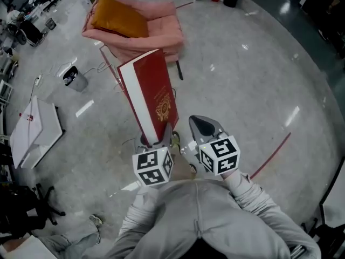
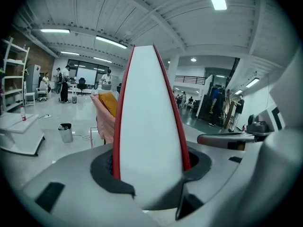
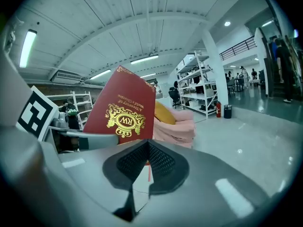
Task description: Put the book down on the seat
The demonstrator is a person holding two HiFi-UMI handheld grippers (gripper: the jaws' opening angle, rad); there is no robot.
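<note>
A big red book [image 1: 153, 93] with a gold crest stands tilted upright, its white page edge [image 2: 149, 126] facing the left gripper view. My left gripper [image 1: 161, 138] is shut on its lower end, the jaws on either cover. Just right of it, my right gripper [image 1: 204, 125] is shut and holds nothing; its pads meet in the right gripper view [image 3: 148, 148], where the book's cover [image 3: 120, 108] shows at the left. The seat, a pink armchair [image 1: 159, 28] with an orange cushion [image 1: 118, 16], stands on the floor beyond the book.
A small bin [image 1: 75, 79] with cables beside it sits left of the armchair. A white table [image 1: 35, 128] stands at the left edge, with a black chair base [image 1: 32, 209] below it. Red tape [image 1: 272, 155] marks the floor at right.
</note>
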